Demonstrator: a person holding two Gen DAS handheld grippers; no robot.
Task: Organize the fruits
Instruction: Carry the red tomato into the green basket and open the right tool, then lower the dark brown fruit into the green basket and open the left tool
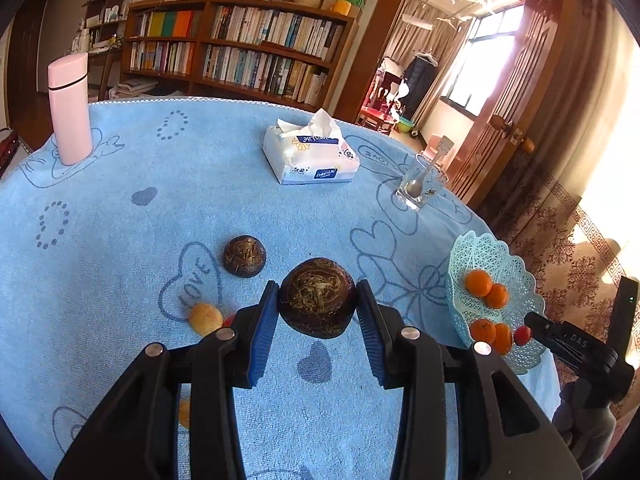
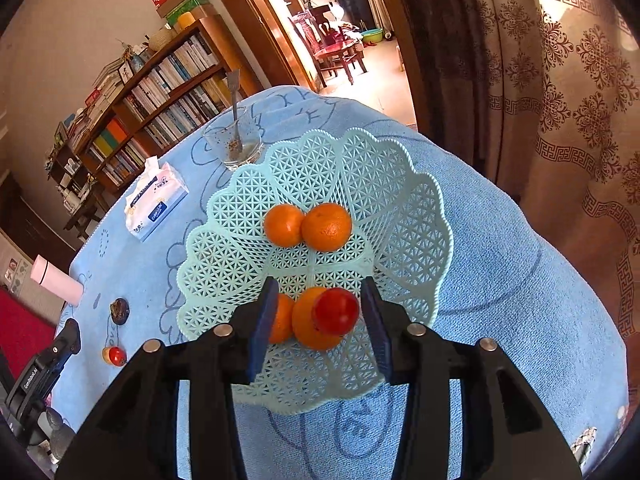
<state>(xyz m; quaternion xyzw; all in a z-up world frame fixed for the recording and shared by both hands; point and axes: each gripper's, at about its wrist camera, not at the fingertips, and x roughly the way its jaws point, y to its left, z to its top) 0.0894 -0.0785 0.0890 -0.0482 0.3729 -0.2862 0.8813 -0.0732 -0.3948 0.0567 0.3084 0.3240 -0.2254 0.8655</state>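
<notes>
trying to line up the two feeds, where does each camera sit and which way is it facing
Left wrist: on the left gripper, looking down across the blue cloth at the dark brown fruit in its fingers, bookshelf beyond.
Right wrist: on the right gripper, looking down into the mint basket, a red fruit loose between its fingers.
Shared: basket, tissue pack, glass, pink bottle.

We see a pack of tissues [image 1: 311,155] lying near the middle of the table [image 1: 160,184], on its blue towel cloth. Relative to that pack, a pink flask [image 1: 69,110] stands upright well off to its left, and a glass [image 1: 418,184] holding a spoon [image 1: 430,164] stands to its right. Behind the pack rises a bookshelf [image 1: 240,52] packed with books.
</notes>
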